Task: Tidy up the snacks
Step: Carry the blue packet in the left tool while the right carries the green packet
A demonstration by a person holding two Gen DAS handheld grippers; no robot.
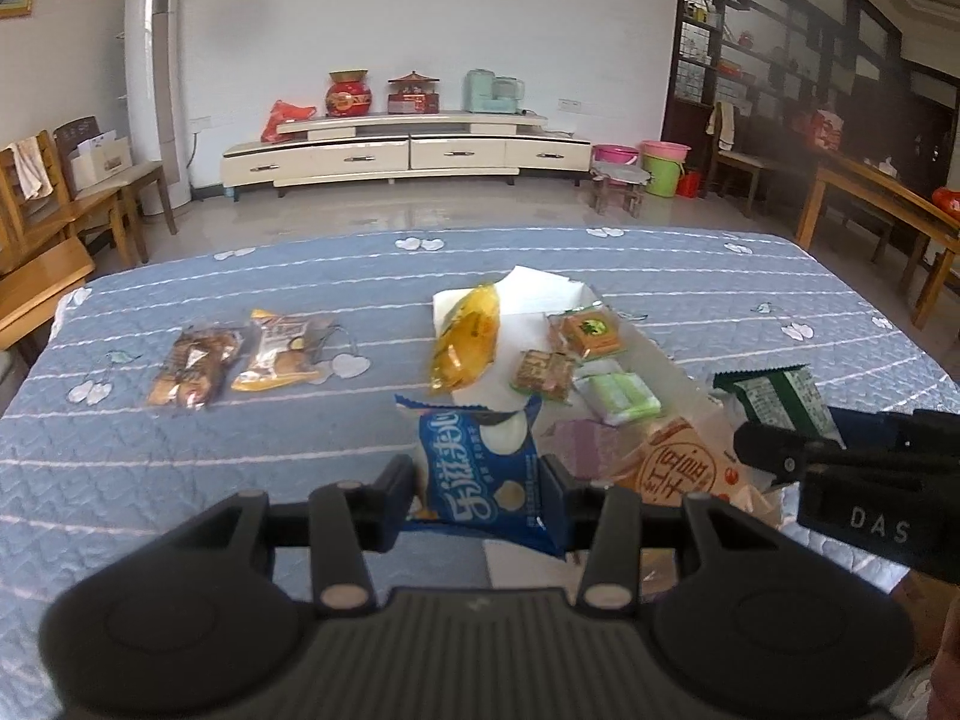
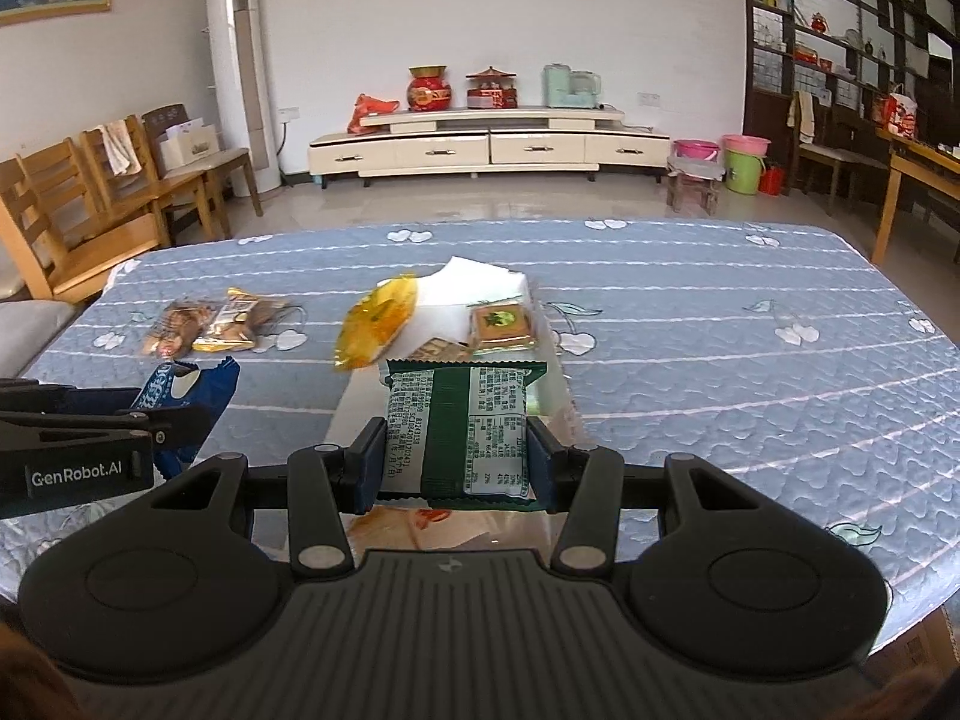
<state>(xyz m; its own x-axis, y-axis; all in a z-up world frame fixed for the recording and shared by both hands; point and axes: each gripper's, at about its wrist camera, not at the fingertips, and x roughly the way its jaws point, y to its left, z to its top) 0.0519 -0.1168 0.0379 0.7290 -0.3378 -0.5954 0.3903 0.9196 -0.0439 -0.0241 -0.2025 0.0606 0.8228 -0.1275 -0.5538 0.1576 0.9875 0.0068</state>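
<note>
Both grippers loaded rn. My left gripper (image 1: pixel 480 480) is closed on the blue pack (image 1: pixel 486 468), pads on its two side edges, pack held above the quilt (image 1: pixel 180 480). My right gripper (image 2: pixel 456 450) is clamped on the green pack (image 2: pixel 462 426) the same way, held over the clear bag (image 2: pixel 558 390) in mid-table.

Handling, my guess: both are light foil/film pillow packs, air-filled, so soft and squashy, and the film is slick. Contents prob brittle (cracker/cookie type), so squeeze hard = crumbs. Best hold is across the narrow width near the bottom seal, like now; the crimped ends are stiffer than the belly. Blue pack looks slightly buckled between the pads, so I wouldn't add force.

Orientation: blue pack's long axis runs away from me along the fingers, far crimp end up and fwd, printed face toward the cam, a bit tilted. Green pack same: long axis fwd along the fingers, back label face up, far seal pointing at the pile.

Rest of the pile: yellow pack (image 1: pixel 468 336) on white paper (image 1: pixel 528 300), small square packs just beside it. Two brown packs (image 1: pixel 234 360) lie side by side well apart on the left, looks like the sorted group.
</note>
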